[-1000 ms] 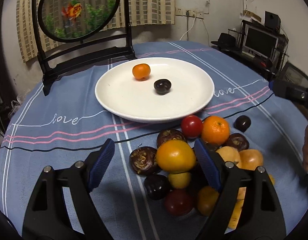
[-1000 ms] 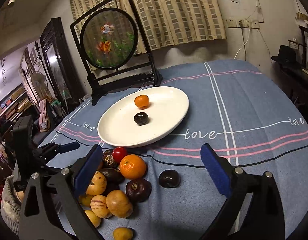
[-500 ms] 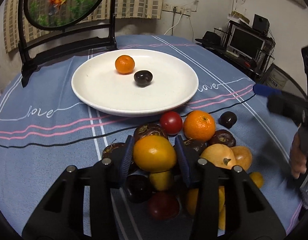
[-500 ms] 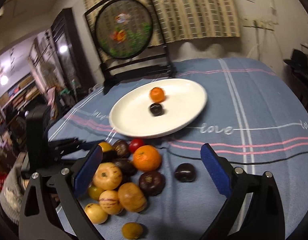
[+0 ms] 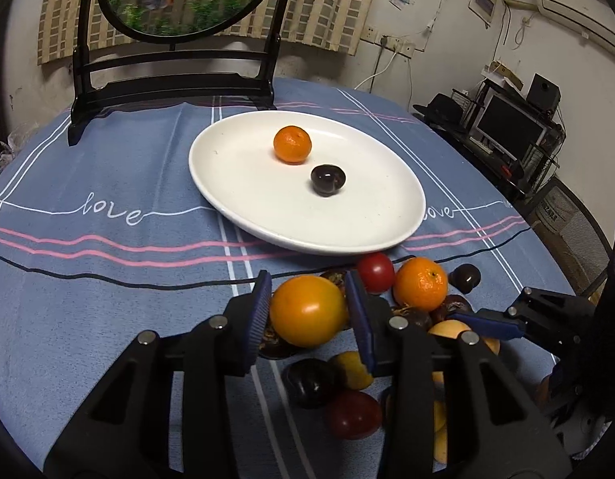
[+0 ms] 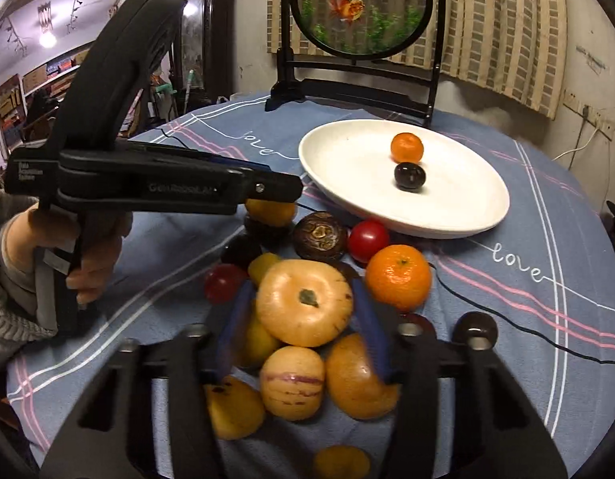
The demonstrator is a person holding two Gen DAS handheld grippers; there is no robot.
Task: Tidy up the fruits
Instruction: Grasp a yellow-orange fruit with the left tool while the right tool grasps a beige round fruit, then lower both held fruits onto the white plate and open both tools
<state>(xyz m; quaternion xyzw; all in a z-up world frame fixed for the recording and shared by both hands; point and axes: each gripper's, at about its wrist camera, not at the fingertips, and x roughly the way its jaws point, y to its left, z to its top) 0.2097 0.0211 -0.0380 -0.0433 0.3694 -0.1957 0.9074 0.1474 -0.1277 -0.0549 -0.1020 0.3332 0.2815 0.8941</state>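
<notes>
Two claws each pinch a fruit: our left claw [image 5: 307,311] grips the orange tomato [image 5: 307,310], our right claw [image 6: 303,319] the pale melon [image 6: 304,303]; the plate [image 5: 387,235] lies straight ahead, nearer the left.

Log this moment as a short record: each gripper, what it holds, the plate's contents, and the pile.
left gripper: jaws shut on the orange-yellow tomato, seemingly raised off the pile
right gripper: jaws either side of the pale yellow round fruit
white plate: one mandarin, one dark round fruit
pile: mixed fruit on the blue tablecloth, beside the plate's near rim
</notes>
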